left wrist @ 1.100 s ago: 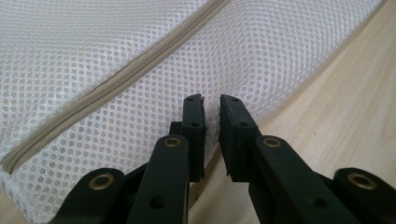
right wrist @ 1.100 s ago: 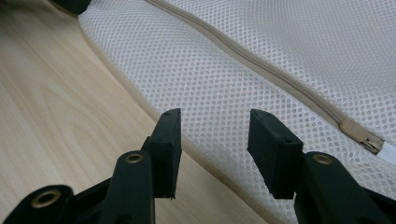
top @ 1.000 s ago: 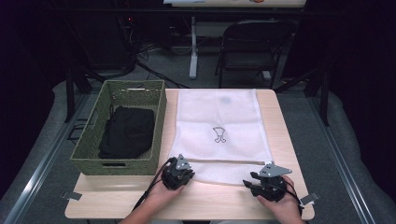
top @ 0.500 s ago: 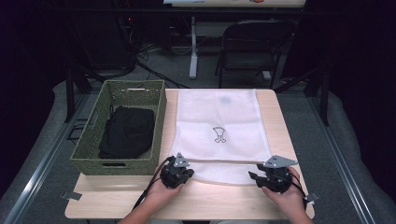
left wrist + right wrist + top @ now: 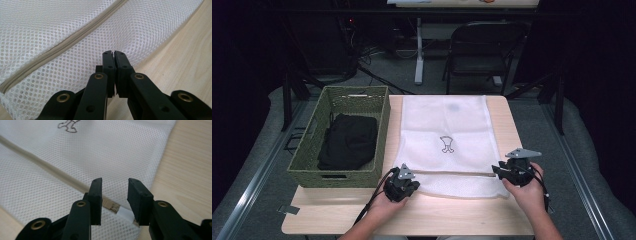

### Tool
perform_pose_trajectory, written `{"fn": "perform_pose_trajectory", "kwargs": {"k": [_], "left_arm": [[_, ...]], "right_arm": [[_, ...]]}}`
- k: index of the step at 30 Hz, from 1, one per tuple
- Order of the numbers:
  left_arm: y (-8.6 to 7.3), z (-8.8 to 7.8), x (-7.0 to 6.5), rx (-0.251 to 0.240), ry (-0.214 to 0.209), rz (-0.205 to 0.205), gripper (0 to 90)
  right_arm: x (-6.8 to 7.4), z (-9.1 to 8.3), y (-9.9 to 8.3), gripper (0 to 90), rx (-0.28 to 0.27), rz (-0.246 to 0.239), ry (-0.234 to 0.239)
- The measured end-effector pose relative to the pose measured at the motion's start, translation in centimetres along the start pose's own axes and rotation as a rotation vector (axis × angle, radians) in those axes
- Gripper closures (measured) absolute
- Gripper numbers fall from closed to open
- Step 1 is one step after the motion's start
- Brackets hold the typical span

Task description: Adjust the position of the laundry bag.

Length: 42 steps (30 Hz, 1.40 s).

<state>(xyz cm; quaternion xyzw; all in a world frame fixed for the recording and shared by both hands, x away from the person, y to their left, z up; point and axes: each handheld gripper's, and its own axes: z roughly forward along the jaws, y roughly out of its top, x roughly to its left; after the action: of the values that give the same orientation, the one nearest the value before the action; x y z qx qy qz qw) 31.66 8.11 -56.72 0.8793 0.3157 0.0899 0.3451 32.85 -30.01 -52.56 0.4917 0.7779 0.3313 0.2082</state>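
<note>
left tool (image 5: 403, 181): clamped tight on the mesh laundry bag (image 5: 446, 135) – near bench (image 5: 462, 220) edge
right tool (image 5: 114, 192): jaws closing, apart, zipper pull (image 5: 115, 208) between them

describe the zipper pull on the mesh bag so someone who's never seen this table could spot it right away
On the wooden table, right of the green wicker basket, lies a flat white mesh laundry bag. A beige zipper crosses its near end. At the zipper's right end, between the right gripper's jaws, sits the zipper pull: a small beige slider with a white tab, the only solid piece on the netting.
</note>
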Motion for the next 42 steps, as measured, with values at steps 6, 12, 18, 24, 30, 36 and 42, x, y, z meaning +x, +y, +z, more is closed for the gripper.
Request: {"fn": "perform_pose_trajectory", "kwargs": {"k": [6, 12, 18, 24, 30, 36, 42], "left_arm": [[0.0, -0.1, 0.0, 0.004, -0.004, 0.004, 88.3], [0.0, -0.1, 0.0, 0.006, -0.004, 0.008, 88.3], [0.0, -0.1, 0.0, 0.001, -0.012, 0.008, 88.3], [0.0, -0.1, -0.1, -0.008, -0.009, 0.007, 88.3], [-0.1, -0.1, 0.0, -0.003, -0.010, 0.009, 88.3], [0.0, -0.1, -0.1, 0.002, -0.010, 0.011, 88.3], [-0.1, 0.0, -0.1, 0.000, -0.012, 0.006, 88.3]], "right_arm": [[-1.5, 1.6, 1.3, 68.1, 0.042, 0.033, -0.040], [-2.8, 3.4, 3.1, 70.6, 0.085, 0.057, -0.069], [-4.3, 4.9, 3.9, 71.7, 0.097, 0.180, -0.020], [-5.4, 6.0, 3.8, 69.6, 0.126, 0.219, -0.043], [-6.0, 6.8, 3.5, 67.4, 0.135, 0.259, -0.040], [-5.9, 7.3, 3.4, 68.8, 0.145, 0.281, -0.035], [-6.1, 7.8, 3.2, 71.5, 0.165, 0.294, -0.023]]}}
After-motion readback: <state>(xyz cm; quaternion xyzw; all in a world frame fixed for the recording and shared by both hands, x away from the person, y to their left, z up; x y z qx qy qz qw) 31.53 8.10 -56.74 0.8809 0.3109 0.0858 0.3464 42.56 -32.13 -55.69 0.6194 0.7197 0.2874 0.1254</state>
